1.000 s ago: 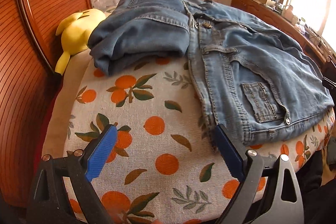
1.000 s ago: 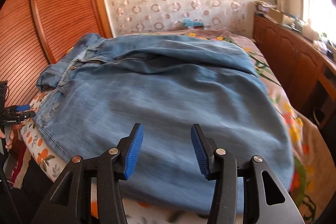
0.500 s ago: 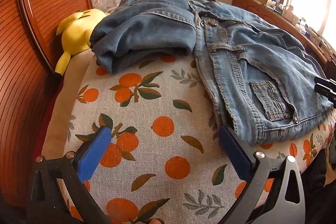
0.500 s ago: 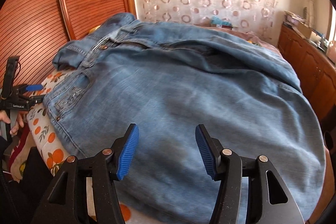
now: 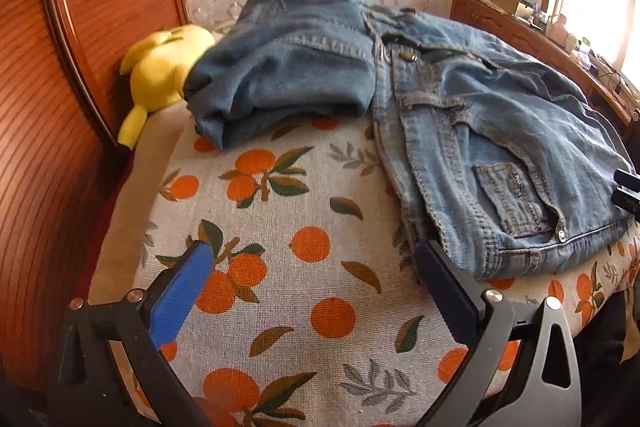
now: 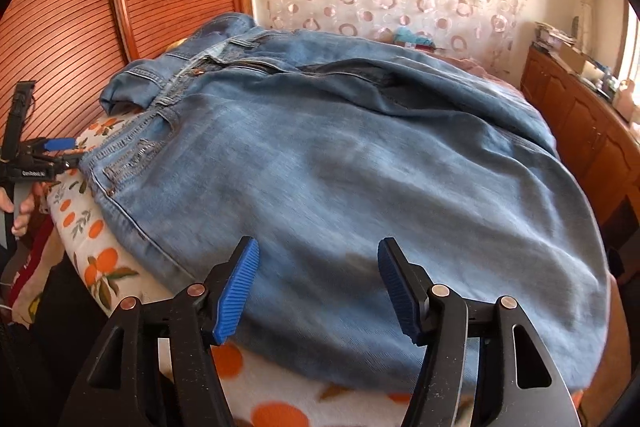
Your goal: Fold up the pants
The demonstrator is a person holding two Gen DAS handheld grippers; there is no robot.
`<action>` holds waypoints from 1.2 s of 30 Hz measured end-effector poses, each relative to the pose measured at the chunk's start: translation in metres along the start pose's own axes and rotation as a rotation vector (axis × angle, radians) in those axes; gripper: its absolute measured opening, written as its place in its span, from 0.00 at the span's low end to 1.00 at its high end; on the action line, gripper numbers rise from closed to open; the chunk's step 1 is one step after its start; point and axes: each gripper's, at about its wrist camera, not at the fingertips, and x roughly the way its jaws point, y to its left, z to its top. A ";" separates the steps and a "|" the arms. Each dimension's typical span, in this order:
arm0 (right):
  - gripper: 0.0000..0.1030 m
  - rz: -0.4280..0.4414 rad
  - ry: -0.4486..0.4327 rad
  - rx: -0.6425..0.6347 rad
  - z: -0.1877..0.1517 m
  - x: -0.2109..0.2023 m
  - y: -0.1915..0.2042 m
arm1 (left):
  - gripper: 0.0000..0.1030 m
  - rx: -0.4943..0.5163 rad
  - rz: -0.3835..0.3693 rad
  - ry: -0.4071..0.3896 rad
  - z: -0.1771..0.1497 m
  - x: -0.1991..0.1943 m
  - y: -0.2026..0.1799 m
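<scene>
**Both tongs spread wider over the jeans on the bed**

Since a second ago, both tongs have opened: the left tongs (image 5: pixel 316 267) now gape at their widest, and the right tongs (image 6: pixel 318 269) have just been opening, with nothing pinched in either. My right tongs have also rolled, so the room sits differently in their view.

I see the blue jeans (image 6: pixel 340 155) lying on an orange-print bedspread (image 5: pixel 280 227). From the left tongs, the waistband and coin pocket lie ahead and to the right, the near hem corner just beside the right-hand pad but not gripped. A bunched denim fold (image 5: pixel 280 67) sits farther ahead, touching a yellow plush toy (image 5: pixel 160 67).

From the right tongs, denim fills the space directly ahead and beneath the pads. The long axis runs from the waistband at far left, near the other gripper, out to the right. I judge the right tongs nearer the cloth; the left tongs must shift rightward to reach the waistband.
</scene>
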 end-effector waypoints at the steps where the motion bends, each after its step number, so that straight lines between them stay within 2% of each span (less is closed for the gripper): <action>1: 0.62 -0.009 0.000 0.005 -0.003 -0.004 -0.001 | 0.99 -0.001 -0.001 -0.011 0.001 -0.004 -0.002; 11: 0.62 -0.124 0.025 0.121 -0.035 -0.049 -0.044 | 0.99 -0.008 -0.008 -0.083 0.005 -0.031 -0.013; 15: 0.62 -0.184 0.049 0.153 -0.047 -0.062 -0.060 | 0.99 -0.008 -0.043 -0.108 0.004 -0.043 -0.018; 19: 0.62 -0.228 0.061 0.176 -0.053 -0.073 -0.068 | 0.98 0.024 -0.076 -0.088 0.001 -0.037 -0.030; 21: 0.62 -0.248 0.064 0.189 -0.058 -0.078 -0.073 | 0.95 0.035 -0.095 -0.068 -0.001 -0.030 -0.036; 24: 0.62 -0.278 0.073 0.214 -0.064 -0.085 -0.080 | 0.87 0.037 -0.134 -0.040 -0.004 -0.018 -0.042; 27: 0.62 -0.296 0.082 0.234 -0.068 -0.091 -0.088 | 0.75 0.031 -0.167 -0.017 -0.007 -0.011 -0.045; 29: 0.62 -0.300 0.088 0.244 -0.070 -0.094 -0.090 | 0.63 0.034 -0.193 -0.012 -0.008 -0.009 -0.048; 30: 0.62 -0.307 0.090 0.246 -0.069 -0.094 -0.091 | 0.60 0.035 -0.205 -0.011 -0.008 -0.008 -0.049; 31: 0.62 -0.316 0.093 0.247 -0.069 -0.097 -0.092 | 0.51 0.039 -0.219 -0.010 -0.008 -0.009 -0.051; 36: 0.62 -0.315 0.083 0.259 -0.066 -0.101 -0.098 | 0.37 0.062 -0.239 -0.033 -0.007 -0.015 -0.056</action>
